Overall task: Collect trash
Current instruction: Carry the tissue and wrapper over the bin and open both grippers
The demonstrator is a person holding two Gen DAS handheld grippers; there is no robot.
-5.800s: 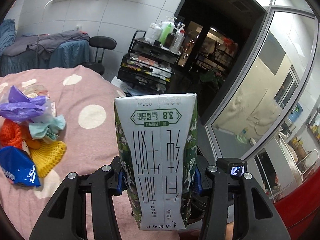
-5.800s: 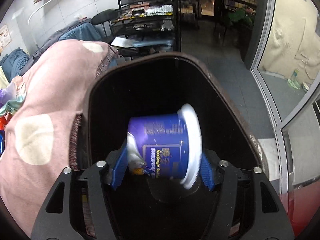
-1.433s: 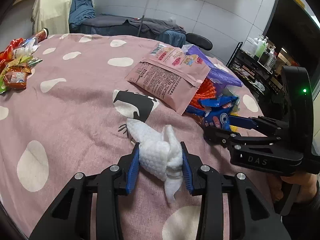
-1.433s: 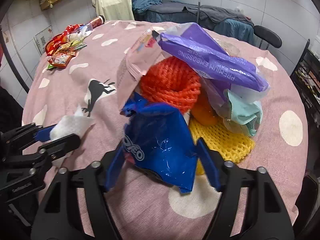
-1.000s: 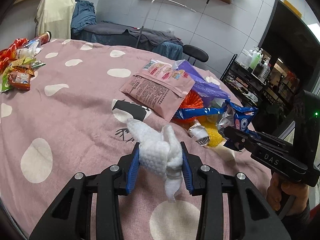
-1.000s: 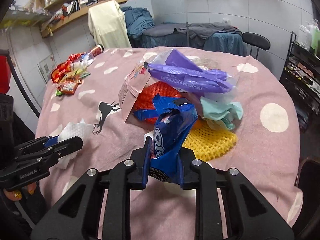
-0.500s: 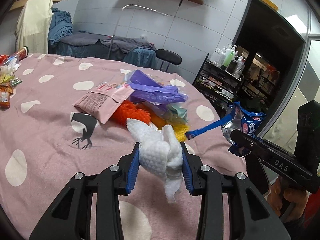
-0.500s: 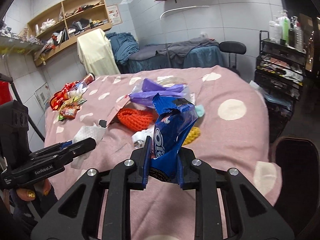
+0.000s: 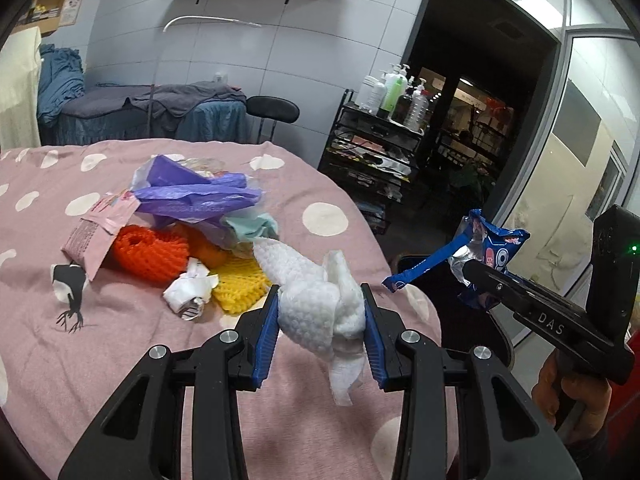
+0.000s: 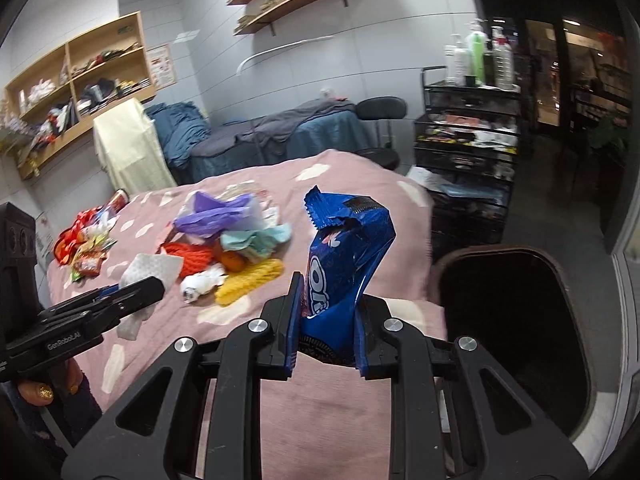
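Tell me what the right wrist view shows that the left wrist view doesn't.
Only the right wrist view shows the black trash bin beside the table, the wooden wall shelves and the red snack wrappers. Only the left wrist view shows the deer print on the cloth. Both show the trash pile, the white tissue in the left gripper and the blue cookie wrapper in the right gripper.

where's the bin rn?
Right wrist view, lower right: the black bin stands on the floor beside the pink table, right of the blue wrapper.
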